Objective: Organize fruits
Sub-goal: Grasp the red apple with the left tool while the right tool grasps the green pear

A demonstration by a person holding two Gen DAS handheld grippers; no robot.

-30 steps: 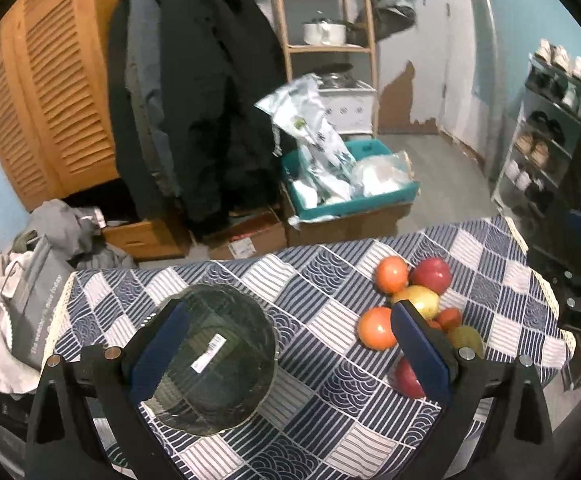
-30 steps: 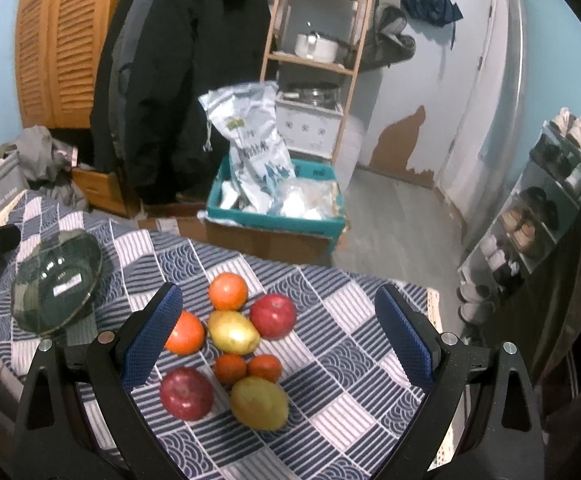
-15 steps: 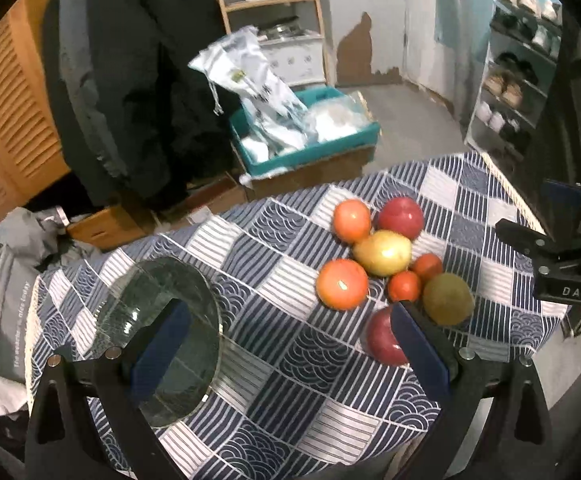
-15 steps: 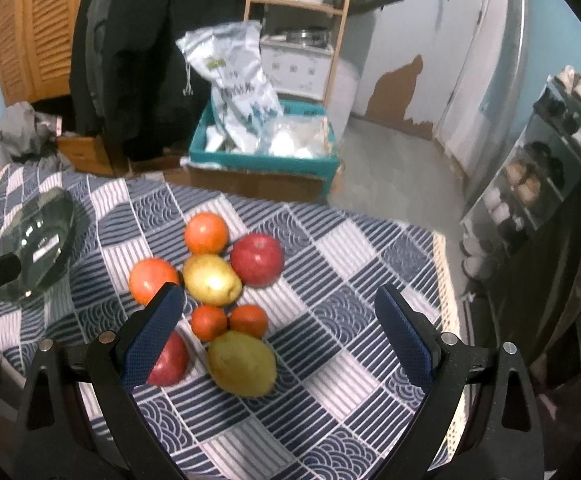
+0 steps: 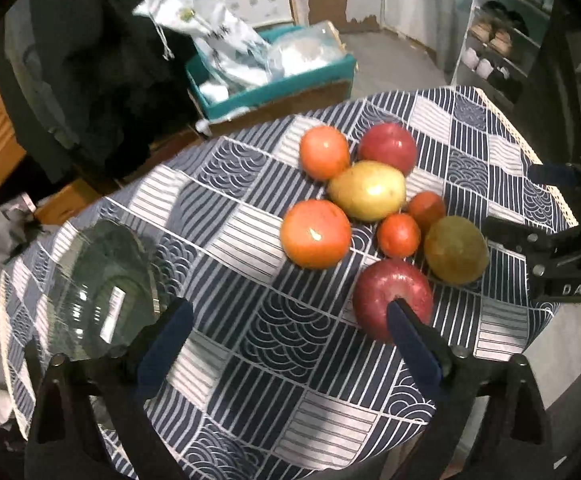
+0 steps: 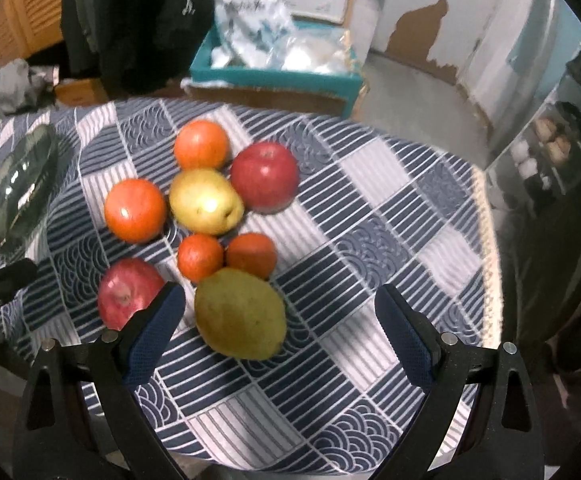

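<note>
Several fruits lie bunched on the blue-and-white checked tablecloth: two red apples, two oranges, two small tangerines, a yellow pear and a greenish pear. A glass bowl sits empty at the left. My left gripper hovers over bare cloth between the bowl and the fruit, its jaws closing with nothing between them. Its right fingertip overlaps the near red apple. My right gripper is open above the greenish pear, which lies between the fingers, nearer the left one, untouched.
The table's fringed edge runs close on the right. Behind the table are a teal crate of bags, dark coats, a wooden louvred door and a shoe rack. The right gripper's body shows beside the fruit.
Both grippers have come down and tilted toward the table, so the fruit looks larger. The left view swung from the bowl toward the fruit, and its jaws have narrowed a little.
</note>
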